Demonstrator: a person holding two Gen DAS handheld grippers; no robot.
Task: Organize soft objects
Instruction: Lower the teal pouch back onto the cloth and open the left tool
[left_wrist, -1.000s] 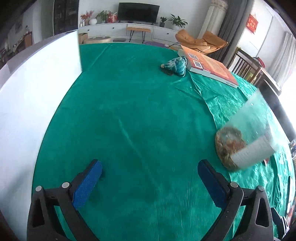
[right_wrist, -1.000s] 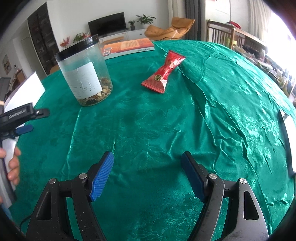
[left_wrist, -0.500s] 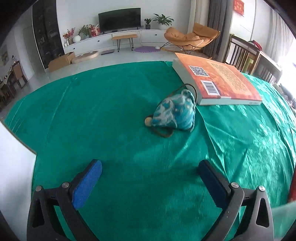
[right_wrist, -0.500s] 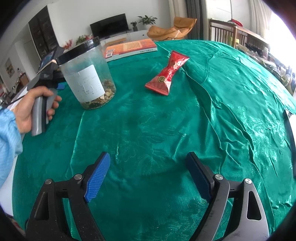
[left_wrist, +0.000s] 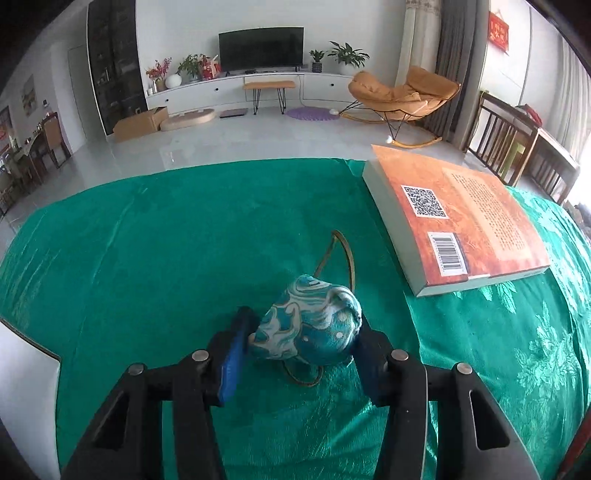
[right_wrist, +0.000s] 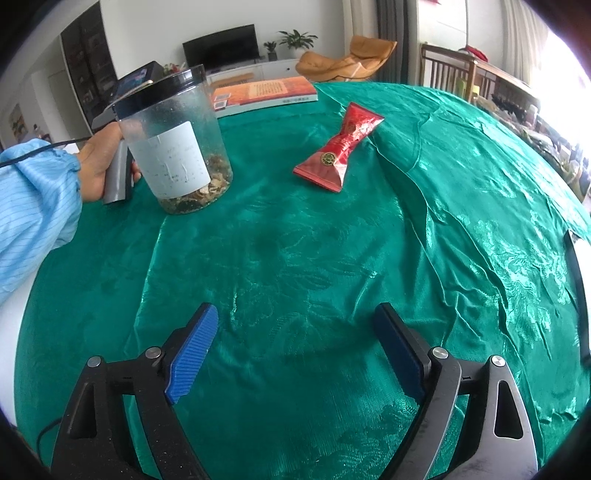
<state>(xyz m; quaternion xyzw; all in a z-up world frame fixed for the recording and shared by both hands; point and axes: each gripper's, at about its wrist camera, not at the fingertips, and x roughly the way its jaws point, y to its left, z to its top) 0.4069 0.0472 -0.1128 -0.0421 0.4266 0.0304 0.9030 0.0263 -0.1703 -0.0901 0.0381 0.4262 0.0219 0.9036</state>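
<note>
Looking along the left gripper (left_wrist: 301, 341), we see its jaws have just been closing, and they now sit narrow with the blue patterned fabric pouch (left_wrist: 308, 328) between them. Both blue pads press against the pouch's sides, so we take it as gripped. The pouch sits on the green tablecloth (left_wrist: 166, 240), near the middle of the left wrist view, and its thin brown cord (left_wrist: 345, 247) loops away toward the far side. Just to the right and farther off lies an orange book (left_wrist: 465, 221), flat on the cloth with its barcode facing up, apart from the pouch.

From the right wrist view we find the right gripper (right_wrist: 295, 350) spread wide over bare cloth, its jaws having just been opening, with nothing between them. Farther away on the left stands a clear jar (right_wrist: 177, 140) with a black lid and a white label, some dry bits at its bottom. Behind it we glimpse a hand (right_wrist: 98, 166) in a pale blue sleeve holding the other gripper's grey handle. A red foil packet (right_wrist: 341, 147) lies to the right of the jar, well apart from it.

Beyond the table we see a living room with a television (left_wrist: 260, 48) on a white cabinet, potted plants and an orange lounge chair (left_wrist: 402, 94).
</note>
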